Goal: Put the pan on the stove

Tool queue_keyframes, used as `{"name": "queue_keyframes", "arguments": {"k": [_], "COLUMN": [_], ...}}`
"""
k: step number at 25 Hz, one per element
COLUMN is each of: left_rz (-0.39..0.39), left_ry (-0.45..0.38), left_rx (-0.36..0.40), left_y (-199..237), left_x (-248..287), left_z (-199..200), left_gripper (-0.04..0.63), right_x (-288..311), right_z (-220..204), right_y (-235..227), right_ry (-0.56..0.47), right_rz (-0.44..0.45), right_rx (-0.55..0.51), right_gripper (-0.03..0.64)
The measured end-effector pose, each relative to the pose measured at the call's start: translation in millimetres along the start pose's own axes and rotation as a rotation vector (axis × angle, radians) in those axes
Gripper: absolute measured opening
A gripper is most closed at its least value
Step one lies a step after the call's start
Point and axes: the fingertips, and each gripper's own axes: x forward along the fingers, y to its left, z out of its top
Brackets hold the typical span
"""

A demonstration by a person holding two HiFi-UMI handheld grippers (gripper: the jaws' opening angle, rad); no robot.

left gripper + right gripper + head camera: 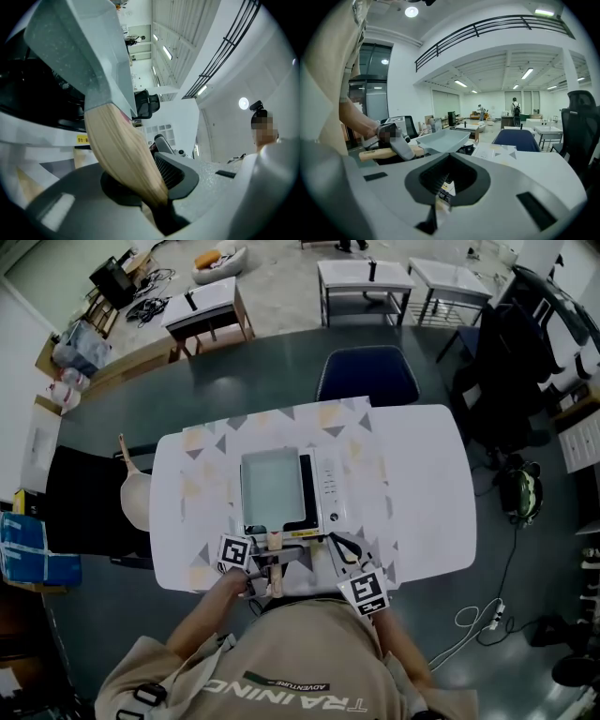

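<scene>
Two grippers sit at the near edge of the table [422,493]: the left gripper [150,187] clamps the wooden handle [124,154] of the pan [272,488], and the right gripper [440,194], jaws together on nothing, sits beside it. The pan is over the stove [328,491]; settle it level and centred. Bare table flanks it, and a chair [367,374] stands beyond.

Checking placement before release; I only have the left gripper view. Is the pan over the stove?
Observer: Yes. In the head view the grey square pan covers the induction stove's black glass.
Operator: Touching down?
Observer: Can't confirm. In the right gripper view its far end looks raised.
Operator: Right gripper?
Observer: The right gripper has its jaws together on nothing, beside the wooden handle that the left gripper clamps.
</scene>
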Motion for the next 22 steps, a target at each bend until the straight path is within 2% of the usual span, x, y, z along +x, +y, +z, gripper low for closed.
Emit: {"name": "queue_keyframes", "arguments": {"k": [11,17,20,22], "left_rz": [-0.006,0.03,-0.002,0.014], "left_ry": [-0.017,0.018,0.02,0.022], "left_rx": [-0.011,0.013,0.015,0.014], "left_y": [17,30,30,35], "left_x": [5,4,7,5], "left_z": [4,-1,-4,-4], "left_gripper": [0.078,0.077,0.072,0.069], "right_x": [6,8,8,10], "right_z": [-6,-8,-5,-4], "right_y": [-1,-5,-7,-8], "right_ry": [0.01,0.012,0.009,0.008], "right_rz": [0.024,0.016,0.01,0.008], "right_rx": [0.016,0.009,0.011,0.008], "right_gripper": [0.002,0.002,0.002,0.002]}}
